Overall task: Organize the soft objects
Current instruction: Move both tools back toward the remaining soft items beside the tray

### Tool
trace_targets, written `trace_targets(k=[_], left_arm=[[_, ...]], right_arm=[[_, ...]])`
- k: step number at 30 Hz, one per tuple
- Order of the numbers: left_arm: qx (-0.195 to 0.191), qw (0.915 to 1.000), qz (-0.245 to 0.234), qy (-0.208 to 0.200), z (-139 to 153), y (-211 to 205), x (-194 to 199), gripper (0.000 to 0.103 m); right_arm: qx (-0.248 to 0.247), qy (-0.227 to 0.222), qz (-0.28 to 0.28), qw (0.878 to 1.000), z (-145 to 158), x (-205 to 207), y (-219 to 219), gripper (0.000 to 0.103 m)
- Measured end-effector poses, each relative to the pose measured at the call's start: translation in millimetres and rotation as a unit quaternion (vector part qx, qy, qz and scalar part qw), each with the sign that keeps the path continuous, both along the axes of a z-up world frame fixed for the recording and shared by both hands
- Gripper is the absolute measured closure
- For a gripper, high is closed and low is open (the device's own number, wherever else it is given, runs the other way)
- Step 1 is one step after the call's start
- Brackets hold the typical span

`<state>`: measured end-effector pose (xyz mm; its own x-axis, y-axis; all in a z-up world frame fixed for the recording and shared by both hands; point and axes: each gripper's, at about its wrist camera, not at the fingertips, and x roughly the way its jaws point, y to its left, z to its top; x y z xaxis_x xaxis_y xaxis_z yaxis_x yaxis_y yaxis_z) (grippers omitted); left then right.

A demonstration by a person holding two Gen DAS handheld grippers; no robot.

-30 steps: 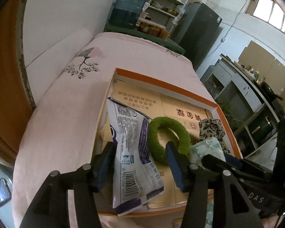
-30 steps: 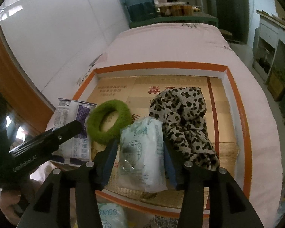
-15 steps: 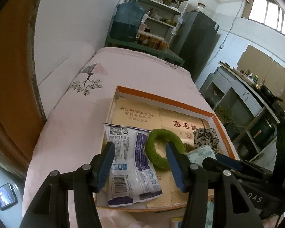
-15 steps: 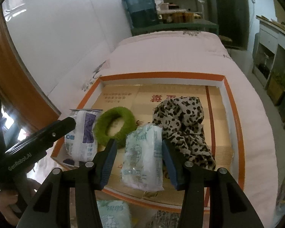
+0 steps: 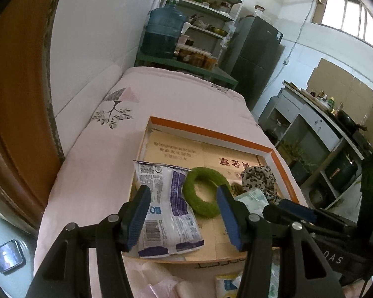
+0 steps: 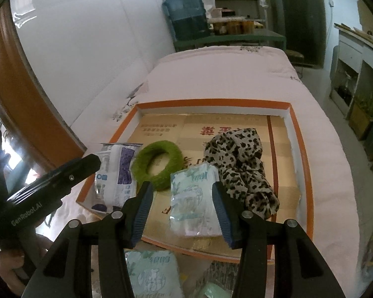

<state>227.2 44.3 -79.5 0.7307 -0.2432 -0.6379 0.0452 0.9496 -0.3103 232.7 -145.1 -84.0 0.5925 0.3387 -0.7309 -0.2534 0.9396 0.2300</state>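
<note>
We've lifted both open, empty grippers, left gripper [image 5: 184, 216] and right gripper [image 6: 181, 213], off the snack bag [image 5: 165, 206] and tissue pack [image 6: 195, 198]; both now sit in the tray [image 6: 211, 104] near the bed's [image 6: 226, 72] front edge

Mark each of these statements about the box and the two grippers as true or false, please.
1. The green ring lies inside the orange-rimmed box. True.
2. The leopard-print cloth lies to the left of the green ring in the right wrist view. False: it lies to the right, past the pale green tissue pack.
3. The left gripper is shut on the white and purple packet. False: its jaws are open and the packet lies loose in the box.
4. The right gripper holds nothing. True.
5. A second tissue pack lies outside the box, nearer the camera. True.
</note>
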Motion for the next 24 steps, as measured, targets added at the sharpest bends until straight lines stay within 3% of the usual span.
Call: trace_targets(k=[24], left_arm=[[0.021, 0.9996, -0.008, -0.02, 25, -10, -37, 0.048]], right_arm=[[-0.004, -0.025, -0.007, 1.0, 25, -44, -5, 0.052]])
